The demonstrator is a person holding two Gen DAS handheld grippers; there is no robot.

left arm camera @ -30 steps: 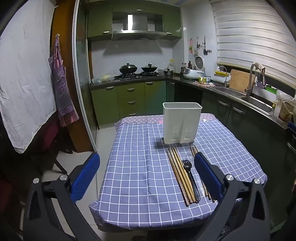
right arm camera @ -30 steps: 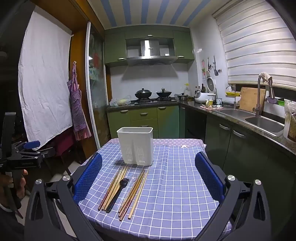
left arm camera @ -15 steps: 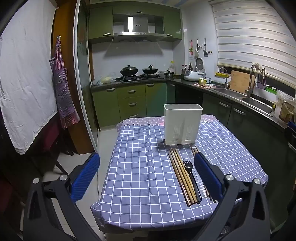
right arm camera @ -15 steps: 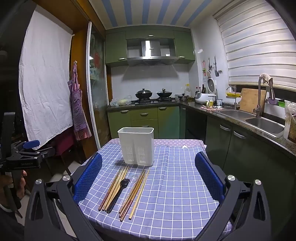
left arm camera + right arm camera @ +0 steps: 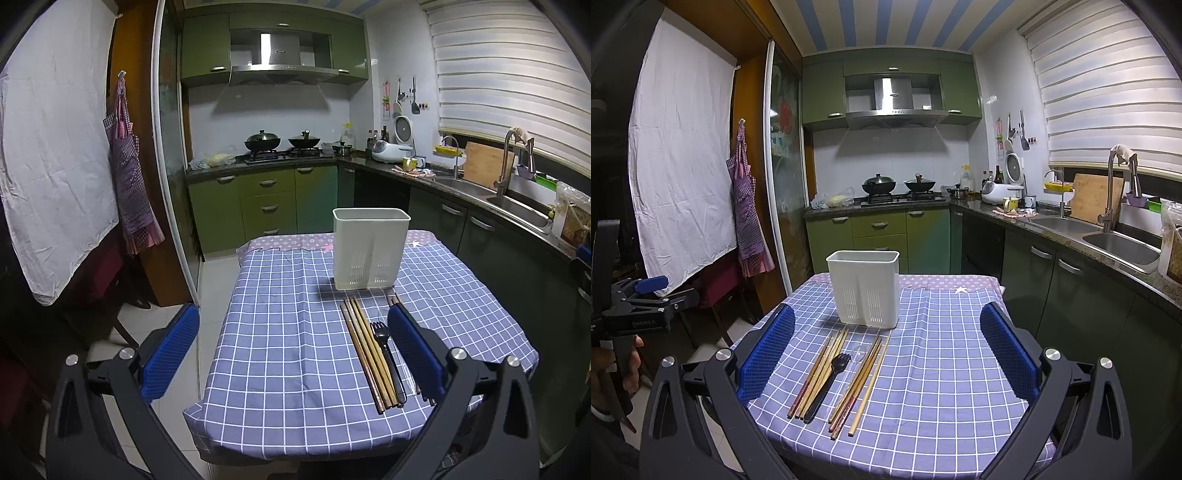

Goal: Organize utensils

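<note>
On the checked table (image 5: 942, 387) | both views barely shift over the last second | left gripper (image 5: 291, 350) and right gripper (image 5: 886, 354) stay spread, holding nothing | chopsticks (image 5: 820, 373) and fork (image 5: 827, 384) lie just near of bin (image 5: 864, 288) | sorting not begun.

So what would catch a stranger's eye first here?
Probably the white utensil holder, upright toward the far end of the blue checked tablecloth. Just in front of it lie wooden chopsticks and a black fork. Both blue-padded jaws stand open, empty, framing the scene.
</note>
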